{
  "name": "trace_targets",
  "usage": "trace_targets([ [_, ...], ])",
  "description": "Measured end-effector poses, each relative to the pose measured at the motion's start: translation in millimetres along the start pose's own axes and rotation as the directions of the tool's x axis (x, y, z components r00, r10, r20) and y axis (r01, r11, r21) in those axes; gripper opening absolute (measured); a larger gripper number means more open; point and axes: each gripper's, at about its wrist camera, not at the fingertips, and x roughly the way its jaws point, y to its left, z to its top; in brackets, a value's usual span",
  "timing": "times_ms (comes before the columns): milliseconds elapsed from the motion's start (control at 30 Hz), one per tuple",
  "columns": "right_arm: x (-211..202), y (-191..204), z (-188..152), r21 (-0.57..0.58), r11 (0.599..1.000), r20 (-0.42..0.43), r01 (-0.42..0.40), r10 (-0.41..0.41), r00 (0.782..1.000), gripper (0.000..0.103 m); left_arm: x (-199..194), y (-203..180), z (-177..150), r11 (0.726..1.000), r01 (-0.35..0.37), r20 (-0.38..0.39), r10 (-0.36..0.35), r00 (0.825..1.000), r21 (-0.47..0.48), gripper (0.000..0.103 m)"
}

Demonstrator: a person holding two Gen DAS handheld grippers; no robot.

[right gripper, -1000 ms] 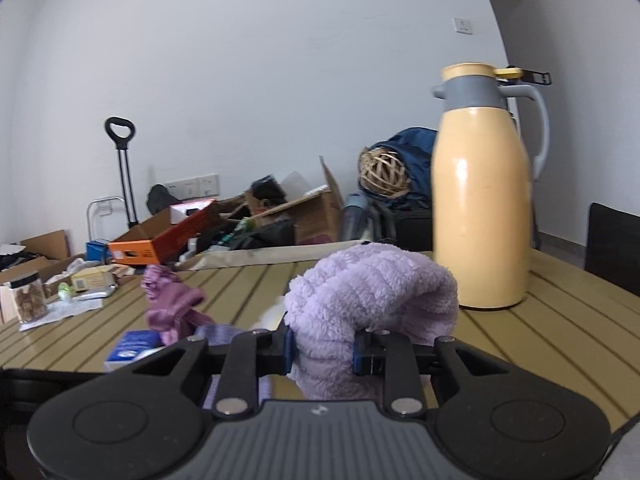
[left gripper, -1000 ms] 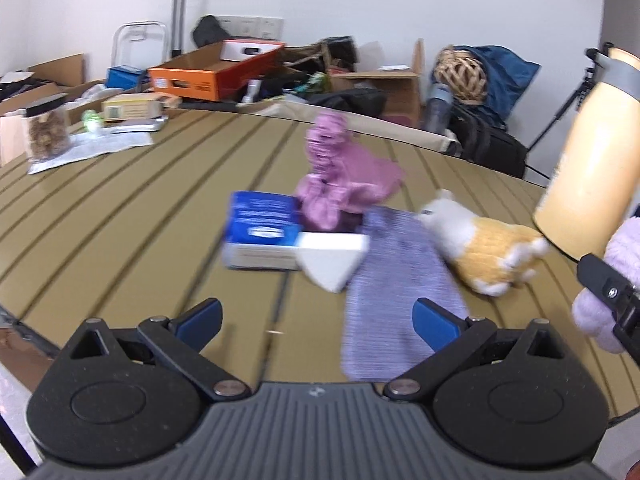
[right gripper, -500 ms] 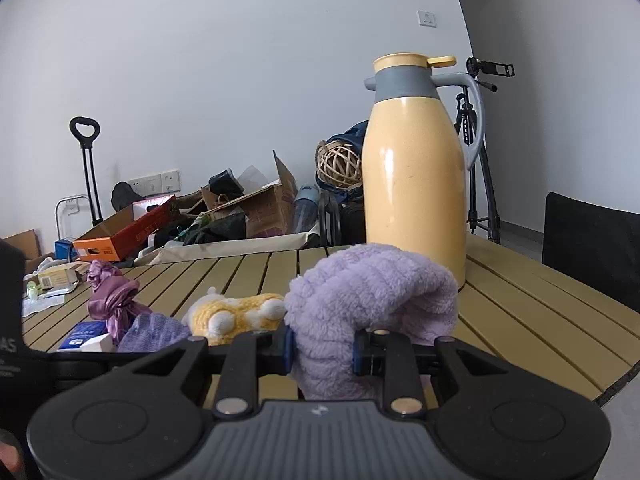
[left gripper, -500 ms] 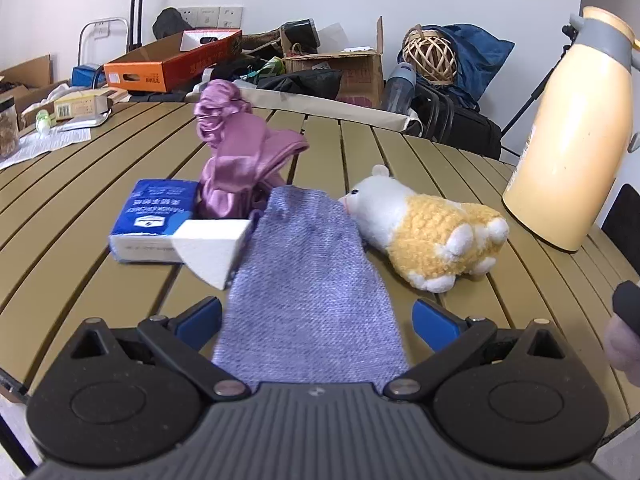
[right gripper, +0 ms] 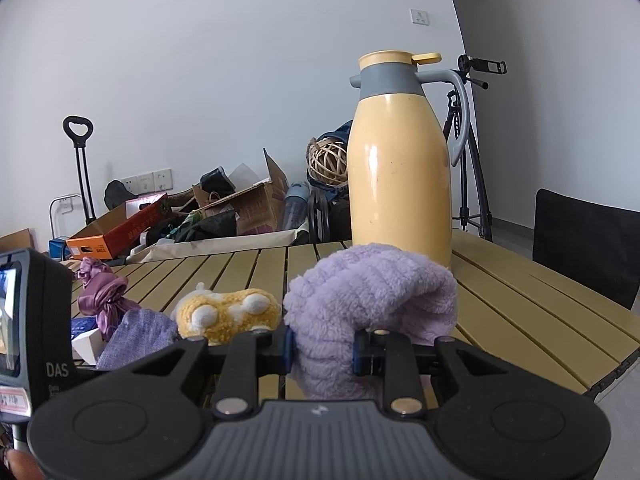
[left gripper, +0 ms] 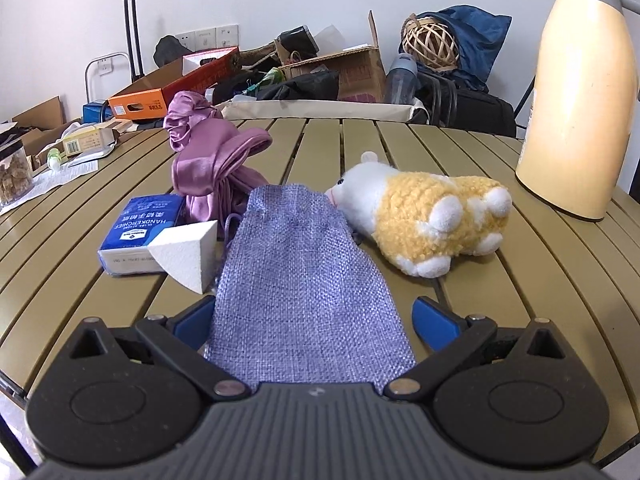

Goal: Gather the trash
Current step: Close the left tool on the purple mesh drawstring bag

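While the right gripper (right gripper: 322, 350) clamps a fluffy lilac cloth (right gripper: 370, 312) in front of the yellow thermos jug (right gripper: 398, 176), the left gripper (left gripper: 312, 318) spreads wide around a purple woven pouch (left gripper: 304, 292) lying left of that jug, beside the plush toy (left gripper: 424, 216).

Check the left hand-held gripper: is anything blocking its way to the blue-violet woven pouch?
Nothing visible. The left hand-held gripper is open with the woven pouch already lying between its fingers; the foam wedge sits just outside.
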Motion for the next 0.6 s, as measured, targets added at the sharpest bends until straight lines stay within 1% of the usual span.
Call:
trace_targets([
  [67, 1, 1, 1, 0.000, 1.000, -0.002, -0.001, 0.001, 1.000, 0.025, 0, 1, 0, 1.000, -0.001, 0.002, 0.001, 1.000, 0.000, 0.102],
  [100, 1, 2, 1, 0.000, 1.000, -0.001, -0.001, 0.001, 1.000, 0.025, -1, 1, 0, 1.000, -0.002, 0.005, 0.002, 1.000, -0.001, 0.100],
  [133, 1, 2, 1, 0.000, 1.000, -0.001, -0.002, 0.002, 1.000, 0.025, -1, 1, -1, 1.000, -0.006, 0.011, 0.006, 1.000, -0.003, 0.095],
  [233, 1, 3, 1, 0.001, 1.000, 0.000, -0.007, 0.007, 1.000, 0.025, -4, 3, -3, 1.000, -0.012, 0.027, 0.012, 1.000, -0.010, 0.089],
  [333, -1, 3, 1, 0.004, 1.000, 0.001, -0.010, 0.010, 1.000, 0.025, -7, 4, -4, 1.000, -0.020, 0.040, 0.021, 0.999, -0.010, 0.078],
  [400, -2, 4, 1, 0.005, 1.000, 0.001, -0.013, 0.013, 1.000, 0.025, -8, 5, -4, 1.000, -0.025, 0.047, 0.026, 0.999, -0.010, 0.074],
  [467, -3, 4, 1, 0.005, 1.000, 0.004, -0.016, 0.016, 1.000, 0.025, -9, 5, -5, 0.999, -0.034, 0.057, 0.034, 0.998, -0.012, 0.067],
  [500, -3, 4, 0, 0.005, 1.000, 0.004, -0.017, 0.017, 1.000, 0.025, -9, 6, -5, 0.999, -0.034, 0.061, 0.035, 0.998, -0.011, 0.063],
  [533, -4, 4, 0, 0.006, 1.000, 0.004, -0.019, 0.019, 1.000, 0.025, -10, 7, -5, 1.000, -0.030, 0.062, 0.030, 0.998, -0.009, 0.056],
  [567, -4, 3, 0, 0.007, 1.000, 0.004, -0.020, 0.020, 1.000, 0.025, -11, 8, -5, 1.000, -0.018, 0.062, 0.018, 0.998, -0.010, 0.054],
  [600, -4, 3, 0, 0.008, 1.000, 0.003, -0.019, 0.019, 1.000, 0.025, -12, 8, -5, 1.000, -0.010, 0.066, 0.011, 0.998, -0.011, 0.049],
])
